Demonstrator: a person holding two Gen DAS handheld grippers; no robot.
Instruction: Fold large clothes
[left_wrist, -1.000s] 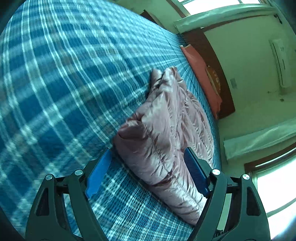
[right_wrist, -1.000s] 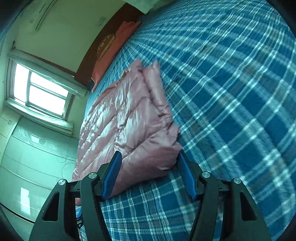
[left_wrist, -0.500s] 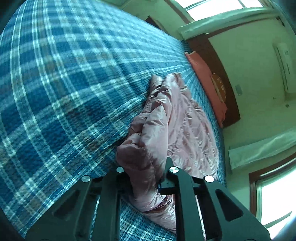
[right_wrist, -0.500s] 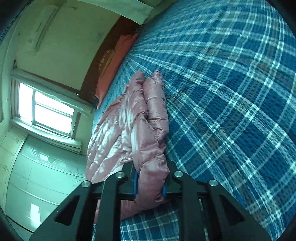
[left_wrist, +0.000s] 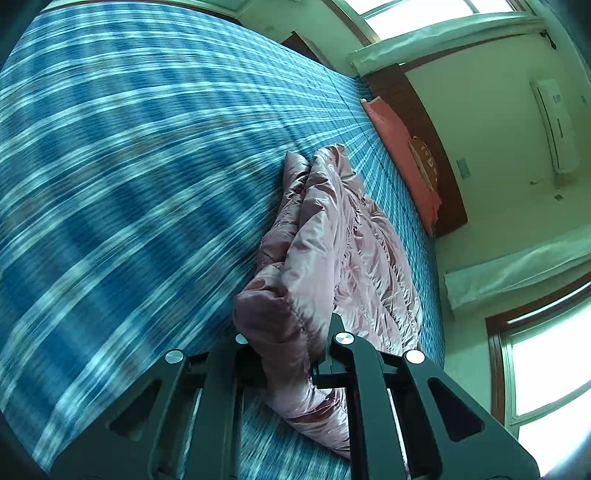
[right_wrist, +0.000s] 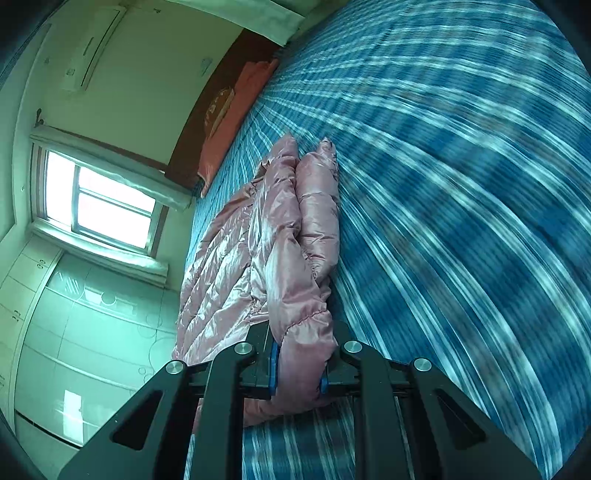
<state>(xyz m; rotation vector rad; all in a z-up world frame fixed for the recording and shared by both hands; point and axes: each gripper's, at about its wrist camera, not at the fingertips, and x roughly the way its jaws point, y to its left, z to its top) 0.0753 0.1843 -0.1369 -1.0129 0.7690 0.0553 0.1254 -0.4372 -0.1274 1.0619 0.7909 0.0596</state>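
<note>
Most of the blue plaid bedspread (left_wrist: 129, 184) lies bare beyond both claws. Ahead of them stretches the pink puffer jacket (left_wrist: 354, 251), already doubled lengthwise; further folds likely remain. Left gripper (left_wrist: 291, 354) and right gripper (right_wrist: 299, 363) each clench a near corner.

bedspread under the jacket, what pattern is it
Blue plaid with white and pale-blue stripes; the bedspread shows best in the right wrist view, though blurred by motion.

Pink jacket (left_wrist: 332, 236); blue/white plaid bedspread (left_wrist: 129, 166); orange pillow (left_wrist: 402, 151).
</note>
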